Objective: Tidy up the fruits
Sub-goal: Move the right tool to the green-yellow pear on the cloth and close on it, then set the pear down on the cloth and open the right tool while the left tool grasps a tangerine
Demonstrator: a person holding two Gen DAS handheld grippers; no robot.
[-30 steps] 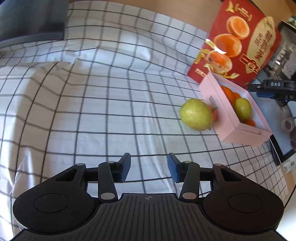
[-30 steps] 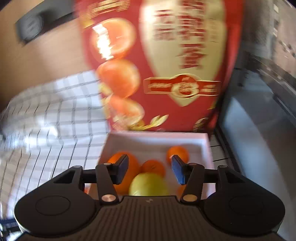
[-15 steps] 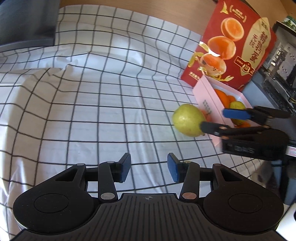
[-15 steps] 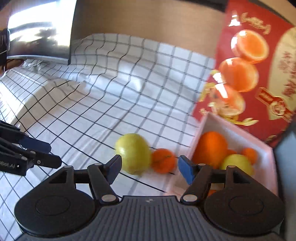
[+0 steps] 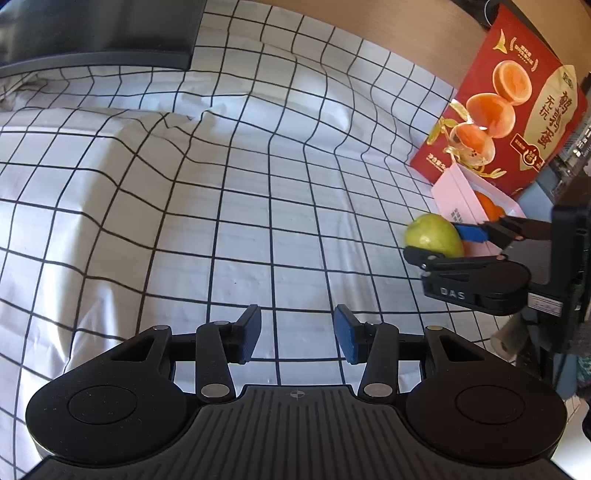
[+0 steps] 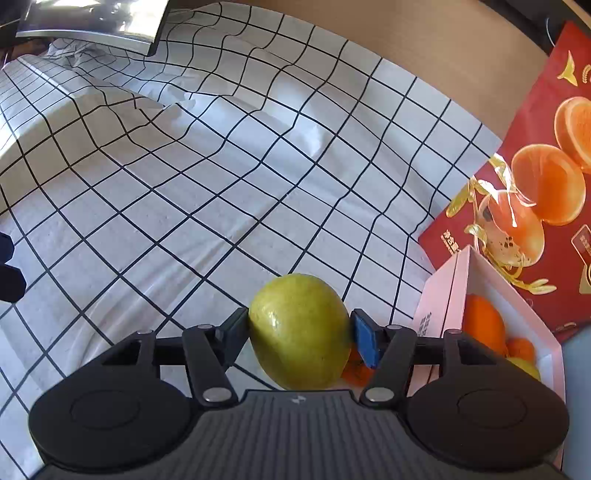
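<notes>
A yellow-green pear [image 6: 300,332] lies on the checked cloth beside a pink box [image 6: 448,291]. My right gripper [image 6: 300,338] has a finger touching each side of the pear. The pear also shows in the left wrist view [image 5: 432,235], with the right gripper [image 5: 448,243] around it. A small orange [image 6: 356,369] lies behind the pear, against the box. The box holds oranges [image 6: 484,325] and a yellow-green fruit [image 6: 526,367]. My left gripper [image 5: 297,334] is open and empty above the cloth, left of the pear.
A red carton printed with oranges [image 5: 506,110] stands behind the pink box [image 5: 458,199]. The black-and-white checked cloth [image 5: 221,184] is wrinkled at the far side. A dark flat object [image 5: 99,33] lies at the far left. Dark equipment [image 5: 572,155] stands at the right.
My right gripper swung from over the box to the pear and closed its fingers onto it. My left gripper drew back to the left, still open.
</notes>
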